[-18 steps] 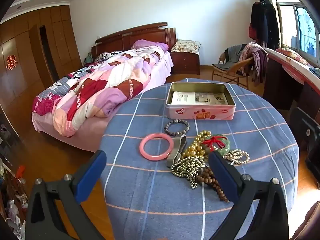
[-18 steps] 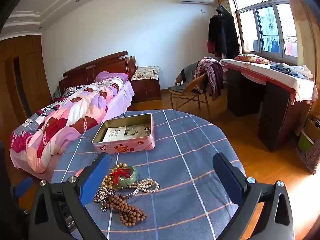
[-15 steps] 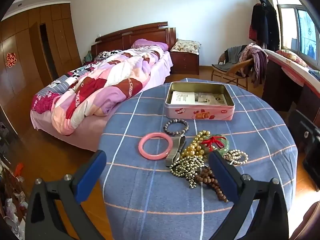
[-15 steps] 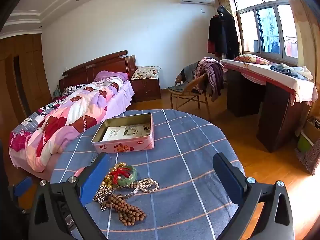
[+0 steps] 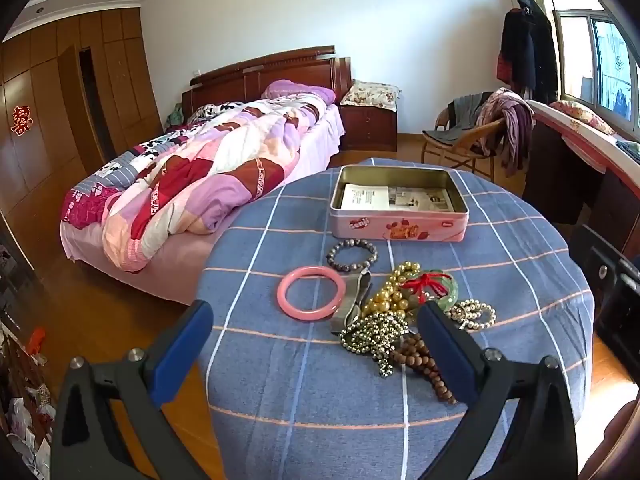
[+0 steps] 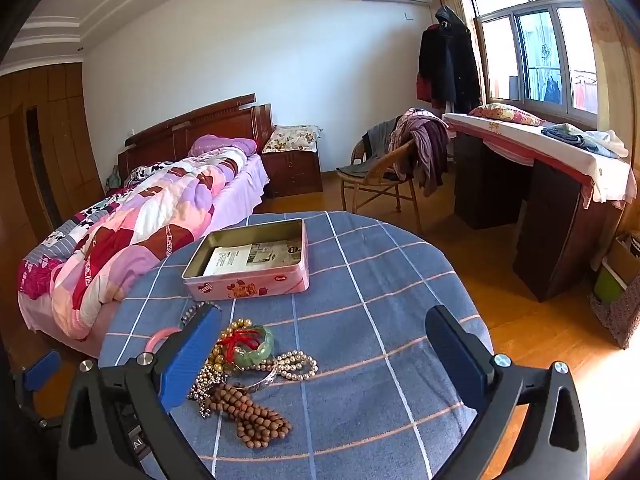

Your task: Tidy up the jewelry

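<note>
A heap of jewelry lies on the round blue checked table (image 5: pixel 280 380): a pink bangle (image 5: pixel 311 293), a dark bead bracelet (image 5: pixel 352 255), gold beads (image 5: pixel 394 292), a green bangle with red cord (image 5: pixel 434 286), a pearl bracelet (image 5: pixel 472 314), silver beads (image 5: pixel 374 338) and brown wooden beads (image 5: pixel 424 364). An open pink tin box (image 5: pixel 399 204) with a paper inside stands behind them. My left gripper (image 5: pixel 316 340) is open above the near table edge, empty. My right gripper (image 6: pixel 324 352) is open and empty, over the table (image 6: pixel 380 300) right of the heap; green bangle (image 6: pixel 252 346), wooden beads (image 6: pixel 248 414), tin (image 6: pixel 250 260).
A bed with a patchwork quilt (image 5: pixel 200 168) stands left of the table. A wicker chair with clothes (image 6: pixel 392 168) and a dark desk (image 6: pixel 540 200) stand at the right. The other gripper's black body (image 5: pixel 612 292) shows at the right edge.
Both grippers have barely shifted; the left view has drifted slightly, and nothing on the table has moved.
</note>
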The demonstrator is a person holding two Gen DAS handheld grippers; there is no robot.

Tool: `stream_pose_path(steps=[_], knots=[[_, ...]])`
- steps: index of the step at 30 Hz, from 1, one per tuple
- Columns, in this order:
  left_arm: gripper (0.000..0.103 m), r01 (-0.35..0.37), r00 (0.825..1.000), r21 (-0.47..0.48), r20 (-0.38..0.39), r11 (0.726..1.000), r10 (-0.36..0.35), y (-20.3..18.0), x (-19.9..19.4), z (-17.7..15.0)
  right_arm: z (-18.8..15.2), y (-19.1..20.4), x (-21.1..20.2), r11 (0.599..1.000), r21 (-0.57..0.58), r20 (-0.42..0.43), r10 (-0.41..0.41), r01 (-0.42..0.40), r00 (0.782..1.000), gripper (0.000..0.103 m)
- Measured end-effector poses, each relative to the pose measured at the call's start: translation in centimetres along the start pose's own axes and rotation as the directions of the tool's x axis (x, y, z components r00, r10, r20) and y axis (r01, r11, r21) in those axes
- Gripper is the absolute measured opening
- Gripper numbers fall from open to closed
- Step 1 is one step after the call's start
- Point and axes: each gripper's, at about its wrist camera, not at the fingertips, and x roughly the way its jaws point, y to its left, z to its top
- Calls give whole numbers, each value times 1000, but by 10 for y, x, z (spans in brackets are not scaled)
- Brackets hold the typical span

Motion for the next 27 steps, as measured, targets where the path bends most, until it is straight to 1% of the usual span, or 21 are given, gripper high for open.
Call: stream_pose_path(steps=[27], knots=[[103, 11, 1000, -3, -1, 1000, -11, -5, 1, -2, -1, -1, 1, 1000, 4, 0, 3, -3, 1000, 102]])
